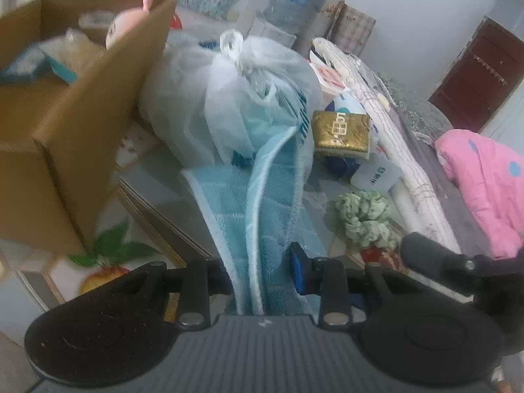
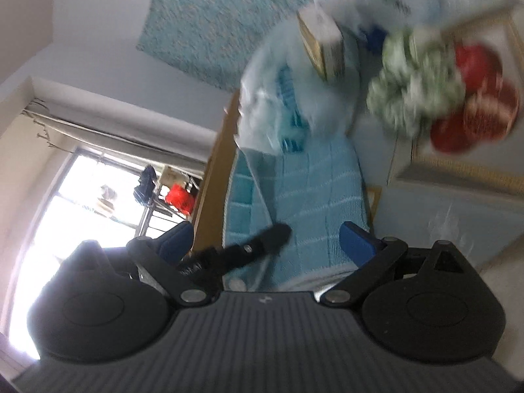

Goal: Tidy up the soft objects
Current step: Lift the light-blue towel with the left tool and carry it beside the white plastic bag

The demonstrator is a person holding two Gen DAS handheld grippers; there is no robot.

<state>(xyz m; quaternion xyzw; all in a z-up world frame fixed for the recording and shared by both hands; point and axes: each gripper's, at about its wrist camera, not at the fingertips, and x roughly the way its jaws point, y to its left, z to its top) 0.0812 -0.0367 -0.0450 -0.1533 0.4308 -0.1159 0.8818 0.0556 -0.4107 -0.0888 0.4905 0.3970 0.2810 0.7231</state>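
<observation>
The light-blue checked terry towel (image 1: 262,229) runs lengthwise straight ahead, pinched between the left gripper (image 1: 262,281) jaws, while the right gripper (image 2: 265,242) jaws stand spread around it.

Right gripper (image 2: 267,244) with jaws spread over a light blue checked terry towel (image 2: 308,196)

The view is rolled sideways and blurred. The gripper's blue pads (image 2: 355,240) stand wide apart and do not press the towel, which runs up between them toward a translucent white plastic bag with blue print (image 2: 278,104). A black finger of the other gripper (image 2: 262,240) lies across the towel's lower edge. Beyond sit a gold-wrapped rectangular block (image 2: 322,54), a green-and-white crumpled fabric bundle (image 2: 412,88) and a bright window (image 2: 98,203) at left.
</observation>
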